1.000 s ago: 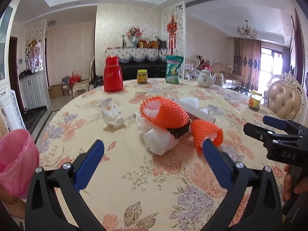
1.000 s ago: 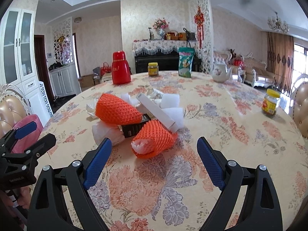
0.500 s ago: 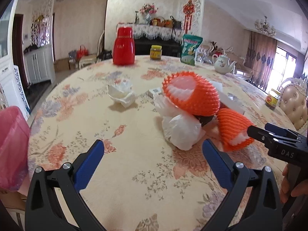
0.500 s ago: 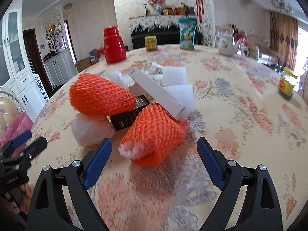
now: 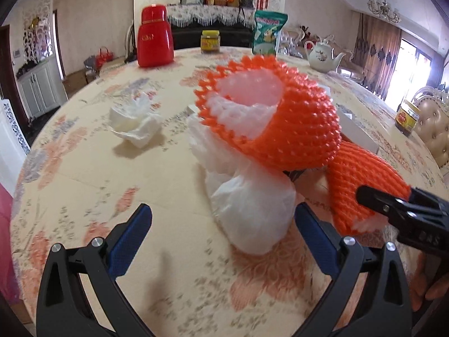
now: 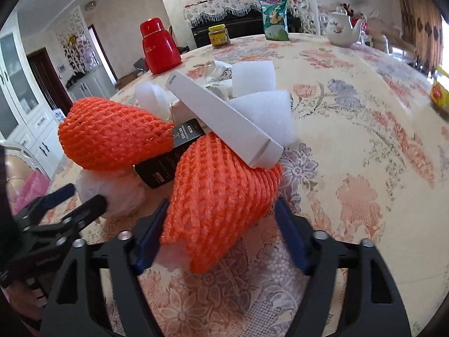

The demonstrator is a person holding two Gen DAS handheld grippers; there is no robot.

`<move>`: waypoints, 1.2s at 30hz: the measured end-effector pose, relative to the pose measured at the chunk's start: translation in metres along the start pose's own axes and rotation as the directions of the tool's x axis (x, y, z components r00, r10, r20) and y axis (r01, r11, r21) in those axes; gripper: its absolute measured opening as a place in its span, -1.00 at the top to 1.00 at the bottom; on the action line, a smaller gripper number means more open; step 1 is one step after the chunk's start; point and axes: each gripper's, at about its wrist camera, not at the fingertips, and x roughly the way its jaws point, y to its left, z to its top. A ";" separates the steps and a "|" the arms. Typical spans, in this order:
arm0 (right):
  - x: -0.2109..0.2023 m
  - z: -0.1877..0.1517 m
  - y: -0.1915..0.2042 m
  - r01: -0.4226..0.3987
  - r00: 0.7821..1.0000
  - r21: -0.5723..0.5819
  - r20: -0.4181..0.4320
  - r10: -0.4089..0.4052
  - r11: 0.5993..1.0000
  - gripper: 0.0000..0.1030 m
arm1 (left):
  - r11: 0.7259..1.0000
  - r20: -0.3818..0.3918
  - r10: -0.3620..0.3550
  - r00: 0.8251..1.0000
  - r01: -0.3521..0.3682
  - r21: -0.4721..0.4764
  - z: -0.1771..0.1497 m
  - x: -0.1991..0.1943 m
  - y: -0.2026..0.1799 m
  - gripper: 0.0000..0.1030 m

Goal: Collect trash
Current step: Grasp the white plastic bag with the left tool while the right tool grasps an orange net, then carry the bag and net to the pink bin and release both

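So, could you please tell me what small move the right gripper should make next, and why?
Probably finish closing. The right gripper already straddles the near orange foam net sleeve, its jaws closing with the sleeve between them, though the right pad seems not yet pressed against it. The long white cardboard box leans on the sleeve, so I would lift slowly afterwards.

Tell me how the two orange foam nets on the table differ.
The upper orange net rests on the white plastic bag; the lower orange net lies on the tablecloth. The lower net sits between the closing jaws of the right gripper and bears the white box; the upper net is in no gripper. Both are orange mesh with white foam inside.
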 end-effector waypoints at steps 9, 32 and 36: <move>-0.020 -0.011 -0.011 -0.025 0.999 -0.004 0.021 0.025 1.000 0.56 | 0.999 -0.057 -0.045 0.997 0.043 -0.032 0.003 0.015 -0.003 0.07; -0.119 -0.044 0.049 -0.040 0.978 -0.170 0.193 0.073 0.985 0.59 | 0.994 0.194 -0.111 0.975 0.106 0.034 -0.058 -0.132 0.008 0.29; -0.124 -0.052 0.059 -0.045 0.976 -0.191 0.200 0.084 0.981 0.59 | 0.995 0.220 -0.097 0.971 0.087 0.056 -0.073 -0.144 0.006 0.29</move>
